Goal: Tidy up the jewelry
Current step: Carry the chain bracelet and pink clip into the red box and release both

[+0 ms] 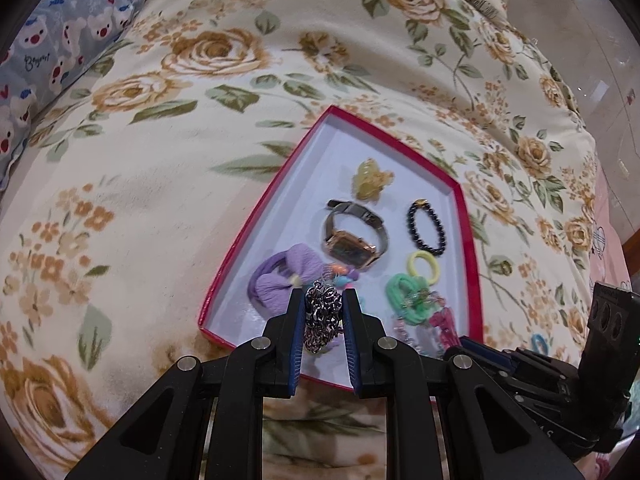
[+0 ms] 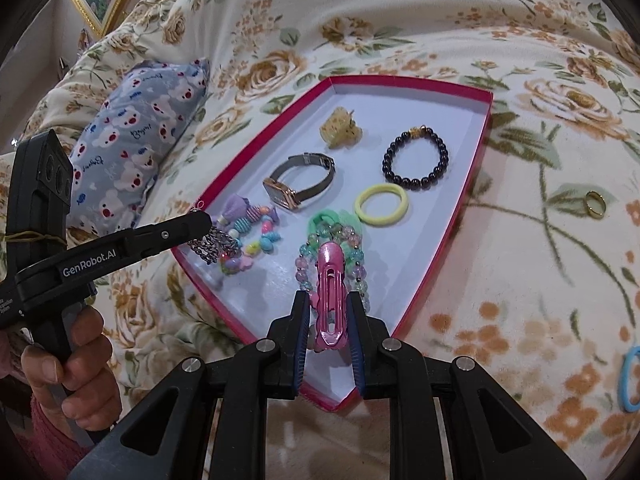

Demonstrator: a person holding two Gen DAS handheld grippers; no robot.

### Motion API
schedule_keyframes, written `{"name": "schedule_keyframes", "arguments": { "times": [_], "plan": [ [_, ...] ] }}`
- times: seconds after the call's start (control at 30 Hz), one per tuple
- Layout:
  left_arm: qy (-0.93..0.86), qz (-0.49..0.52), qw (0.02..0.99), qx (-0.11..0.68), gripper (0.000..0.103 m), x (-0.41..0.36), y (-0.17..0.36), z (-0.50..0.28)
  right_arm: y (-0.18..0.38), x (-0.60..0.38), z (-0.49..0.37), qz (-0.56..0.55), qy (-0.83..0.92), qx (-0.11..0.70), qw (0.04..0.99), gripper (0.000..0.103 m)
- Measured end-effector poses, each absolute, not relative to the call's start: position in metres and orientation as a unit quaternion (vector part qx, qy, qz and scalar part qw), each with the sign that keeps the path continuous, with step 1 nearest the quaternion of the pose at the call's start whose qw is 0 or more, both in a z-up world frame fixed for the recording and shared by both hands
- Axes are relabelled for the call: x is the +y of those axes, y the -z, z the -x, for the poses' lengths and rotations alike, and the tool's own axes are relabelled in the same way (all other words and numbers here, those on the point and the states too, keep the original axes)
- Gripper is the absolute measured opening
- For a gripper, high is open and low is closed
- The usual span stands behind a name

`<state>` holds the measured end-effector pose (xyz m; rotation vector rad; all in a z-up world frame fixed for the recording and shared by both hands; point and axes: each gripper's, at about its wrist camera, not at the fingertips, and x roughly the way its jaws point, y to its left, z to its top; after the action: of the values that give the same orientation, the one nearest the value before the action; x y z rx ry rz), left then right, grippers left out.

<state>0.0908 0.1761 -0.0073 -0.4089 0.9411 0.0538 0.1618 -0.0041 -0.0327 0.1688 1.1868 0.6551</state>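
Note:
A red-rimmed white tray [image 1: 256, 216] [image 2: 476, 148] lies on the bed and holds a watch [image 1: 354, 236] [image 2: 298, 182], a black bead bracelet [image 1: 427, 226] [image 2: 416, 158], a yellow claw clip [image 1: 370, 180] [image 2: 340, 128], a yellow hair tie [image 2: 381, 204], a purple scrunchie [image 1: 284, 276] and bead bracelets [image 2: 256, 236]. My left gripper [image 1: 324, 294] [image 2: 202, 218] is shut on a silver chain [image 1: 323, 316] [image 2: 214, 246] over the tray's near left corner. My right gripper [image 2: 329, 298] is shut on a pink hair clip [image 2: 330, 296] above the tray's near end.
A gold ring [image 2: 595, 205] and a blue hair tie [image 2: 630, 378] lie on the floral blanket [image 1: 160, 160] right of the tray. A blue bear-print pillow [image 1: 52, 48] [image 2: 136, 136] lies left of the tray. The bed edge is far right in the left wrist view.

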Motion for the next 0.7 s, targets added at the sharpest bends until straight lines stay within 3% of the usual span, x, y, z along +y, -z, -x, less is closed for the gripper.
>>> {"name": "schedule_keyframes", "arguments": {
  "times": [0.7],
  "plan": [
    [-0.032,0.178,0.867,0.465,0.019,0.174,0.026,-0.099,0.037,0.000,-0.167,-0.080,-0.305,0.556,0.769,0.022]
  ]
}}
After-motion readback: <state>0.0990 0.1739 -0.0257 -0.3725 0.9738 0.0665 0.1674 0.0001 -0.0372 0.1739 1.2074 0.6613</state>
